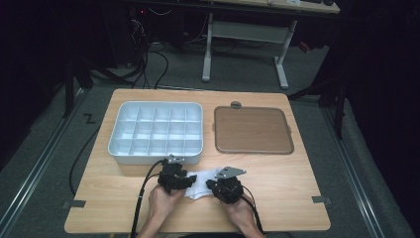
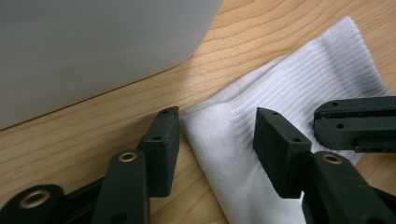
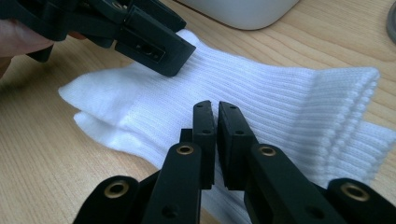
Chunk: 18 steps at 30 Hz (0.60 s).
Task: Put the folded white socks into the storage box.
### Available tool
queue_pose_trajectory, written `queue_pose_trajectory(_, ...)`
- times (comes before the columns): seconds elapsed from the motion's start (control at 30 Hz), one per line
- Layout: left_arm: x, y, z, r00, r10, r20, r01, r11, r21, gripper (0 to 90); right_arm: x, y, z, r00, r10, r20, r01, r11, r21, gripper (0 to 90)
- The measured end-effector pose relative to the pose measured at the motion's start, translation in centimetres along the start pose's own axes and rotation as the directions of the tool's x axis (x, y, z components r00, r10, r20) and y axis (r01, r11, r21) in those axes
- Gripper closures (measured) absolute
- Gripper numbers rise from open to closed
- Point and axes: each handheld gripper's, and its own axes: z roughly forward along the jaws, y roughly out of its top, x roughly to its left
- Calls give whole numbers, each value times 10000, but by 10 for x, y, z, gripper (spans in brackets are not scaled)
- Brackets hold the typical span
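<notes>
Socks (image 3: 261, 100) lie under us: right hand-held gripper (image 3: 216, 109) pressed together over the ribbing, left hand-held gripper (image 2: 217, 128) spread astride the edge. Next, we judge, a pinch.

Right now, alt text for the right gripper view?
Right gripper, jaws nearly closed, rests over white ribbed socks on a wooden table. The left gripper touches the socks at upper left.

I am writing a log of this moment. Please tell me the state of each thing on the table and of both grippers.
white socks: lying flat on the table, one on the other
left gripper: open, jaws astride the socks' edge
right gripper: shut, over the socks
compartment tray: empty
brown lid: lying flat beside the tray
</notes>
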Motion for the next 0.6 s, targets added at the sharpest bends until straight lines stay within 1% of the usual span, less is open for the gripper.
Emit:
queue_pose_trajectory(0.07,0,0,0,10000,-14,28,14,10000,10,519,0,0,0,10000,-64,-7,64,10000,-30,870)
queue_pose_trajectory(0.1,0,0,0,10000,-25,52,25,10000,25,544,-1,-1,0,10000,-74,-35,73,10000,-35,874)
queue_pose_trajectory(0.2,0,0,1,9999,-64,120,64,10000,37,567,-1,-1,0,10000,-64,-17,64,10000,-46,876)
queue_pose_trajectory(0.3,0,0,1,9998,-78,178,76,9999,114,641,-1,-3,0,10000,-34,-23,34,9999,-100,879)
queue_pose_trajectory(0.33,0,0,1,9998,-110,186,108,9998,137,641,-1,-3,0,10000,-34,-23,34,9999,-100,879)
queue_pose_trajectory(0.37,1,0,1,9996,-163,214,159,9997,188,686,-1,-3,-1,10000,-30,-27,30,9999,-97,880)
queue_pose_trajectory(0.4,1,0,1,9996,-175,239,169,9996,222,686,-1,-3,-1,10000,-30,-27,30,9999,-97,880)
queue_pose_trajectory(0.43,2,0,1,9994,-178,282,169,9994,301,705,-1,-3,-1,10000,-49,-24,48,9999,-94,879)
queue_pose_trajectory(0.47,2,1,0,9991,-257,351,243,9990,385,749,0,-3,-1,10000,-72,8,72,9999,-86,879)
queue_pose_trajectory(0.6,1,1,-1,9988,-259,421,242,9990,388,794,0,-3,-1,9999,-120,40,121,9999,-90,880)
